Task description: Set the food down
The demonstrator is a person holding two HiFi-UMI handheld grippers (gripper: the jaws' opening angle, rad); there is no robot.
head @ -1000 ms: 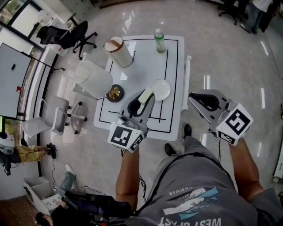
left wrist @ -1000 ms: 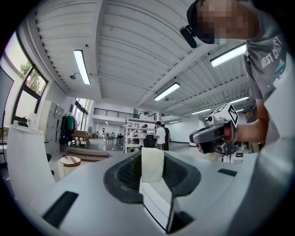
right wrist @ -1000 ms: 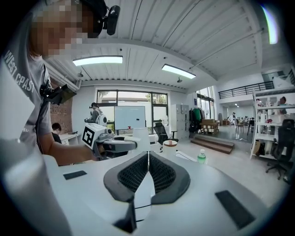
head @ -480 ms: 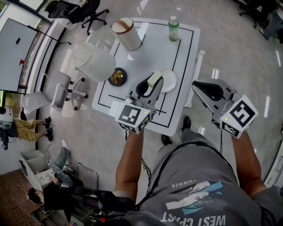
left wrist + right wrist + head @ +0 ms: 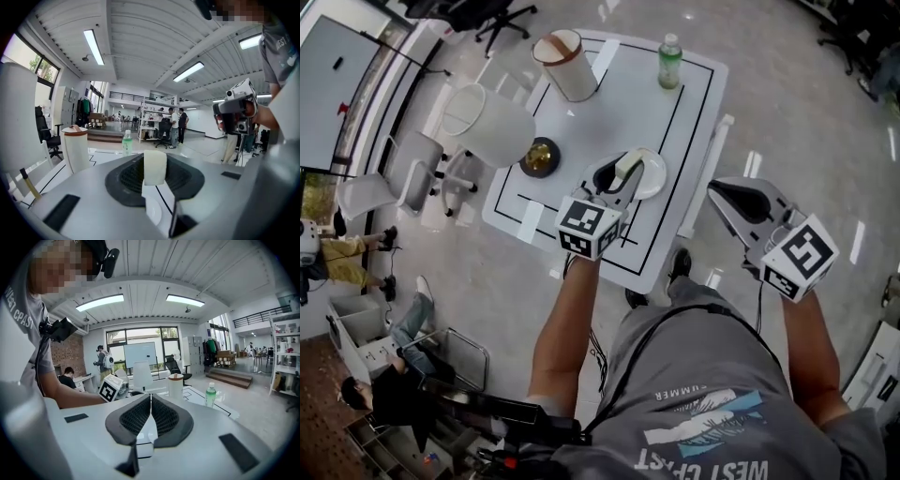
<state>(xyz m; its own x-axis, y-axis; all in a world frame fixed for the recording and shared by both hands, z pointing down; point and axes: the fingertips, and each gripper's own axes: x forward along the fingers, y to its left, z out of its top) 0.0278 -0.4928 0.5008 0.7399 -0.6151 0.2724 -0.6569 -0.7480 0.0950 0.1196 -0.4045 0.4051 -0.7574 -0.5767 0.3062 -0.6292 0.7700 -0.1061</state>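
Surrounding the food point(image 5: 628, 167): plate point(image 5: 657, 178), bottle point(image 5: 669, 62), canister point(image 5: 565, 64), bucket point(image 5: 492, 124), bowl point(image 5: 539, 157).

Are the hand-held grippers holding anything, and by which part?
The left hand-held gripper clamps a pale cream rectangular food block by its two opposite sides; the right hand-held gripper is shut and empty.

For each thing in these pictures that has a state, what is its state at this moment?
left gripper: shut on the food block, over the plate.
food block: held, not yet released.
right gripper: shut, empty, off the side of the table.
plate: on the table, below the food block.
bottle: upright, capped.
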